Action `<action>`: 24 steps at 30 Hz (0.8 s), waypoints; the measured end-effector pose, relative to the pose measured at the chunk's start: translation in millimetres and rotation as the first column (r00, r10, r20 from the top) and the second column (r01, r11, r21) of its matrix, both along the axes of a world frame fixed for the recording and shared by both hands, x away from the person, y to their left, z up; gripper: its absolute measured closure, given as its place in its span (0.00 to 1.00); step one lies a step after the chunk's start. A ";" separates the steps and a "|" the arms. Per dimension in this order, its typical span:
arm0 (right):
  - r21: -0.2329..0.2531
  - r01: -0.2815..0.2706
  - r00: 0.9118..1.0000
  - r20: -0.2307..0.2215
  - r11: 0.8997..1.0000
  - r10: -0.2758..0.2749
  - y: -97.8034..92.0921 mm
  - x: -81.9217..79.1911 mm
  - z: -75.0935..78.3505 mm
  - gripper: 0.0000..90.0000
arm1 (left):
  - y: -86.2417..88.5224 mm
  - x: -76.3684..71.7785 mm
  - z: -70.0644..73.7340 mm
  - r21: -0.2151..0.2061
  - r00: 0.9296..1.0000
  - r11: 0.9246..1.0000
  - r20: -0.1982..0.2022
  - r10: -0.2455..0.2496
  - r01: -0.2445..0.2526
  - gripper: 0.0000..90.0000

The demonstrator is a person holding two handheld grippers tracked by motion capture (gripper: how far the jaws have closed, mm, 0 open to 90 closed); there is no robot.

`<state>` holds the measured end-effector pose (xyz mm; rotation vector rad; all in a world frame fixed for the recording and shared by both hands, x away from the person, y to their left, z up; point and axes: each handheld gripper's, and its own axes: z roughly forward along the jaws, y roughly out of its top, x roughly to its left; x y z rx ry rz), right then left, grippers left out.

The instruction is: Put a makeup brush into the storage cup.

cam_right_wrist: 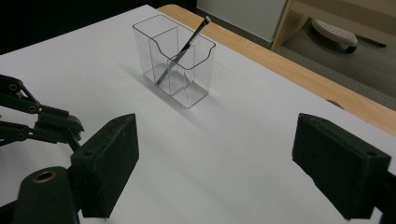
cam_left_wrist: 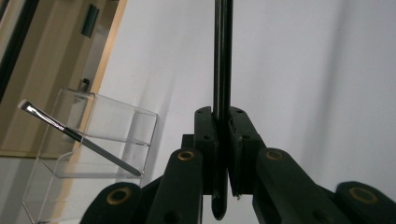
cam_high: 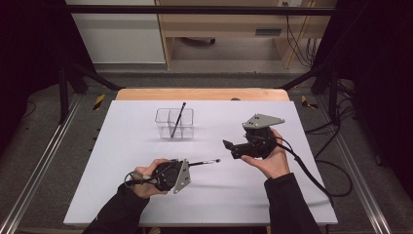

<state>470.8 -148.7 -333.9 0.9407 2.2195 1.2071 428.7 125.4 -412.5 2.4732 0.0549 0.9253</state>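
Observation:
A clear plastic organizer (cam_high: pixel 174 123) with several compartments stands on the white table, and a thin black brush (cam_high: pixel 178 118) leans inside it. My left gripper (cam_high: pixel 189 165) lies near the front left, shut on a second thin black brush (cam_high: pixel 205 162) that points right. In the left gripper view the jaws (cam_left_wrist: pixel 222 140) clamp that brush's handle (cam_left_wrist: pixel 222 70), with the organizer (cam_left_wrist: pixel 93 140) to the left. My right gripper (cam_high: pixel 230 149) hovers at centre right, open and holding nothing. In the right gripper view its pads (cam_right_wrist: pixel 112 163) stand wide apart, facing the organizer (cam_right_wrist: pixel 175 60).
The white mat (cam_high: pixel 146 195) covers the table up to a wooden strip (cam_high: pixel 202 94) at the far edge. Cables (cam_high: pixel 316 175) trail off the right side. The left gripper's jaws (cam_right_wrist: pixel 46 123) show at the left of the right gripper view.

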 end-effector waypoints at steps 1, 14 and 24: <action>0.007 0.005 1.000 -0.003 1.000 -0.005 -1.2 -0.8 -0.9 0.16 | 0.6 0.4 -1.1 -0.019 1.000 1.000 -0.010 0.010 -0.010 0.92; 0.049 0.043 0.999 -0.015 0.998 -0.042 -13.1 -4.6 -20.2 0.13 | 8.1 9.6 -6.7 -0.176 0.984 0.977 -0.153 0.090 -0.117 0.92; 0.093 0.049 0.999 -0.012 0.994 -0.048 -15.9 -9.4 -28.3 0.13 | 8.6 12.7 -9.0 -0.253 0.966 0.949 -0.221 0.133 -0.188 0.92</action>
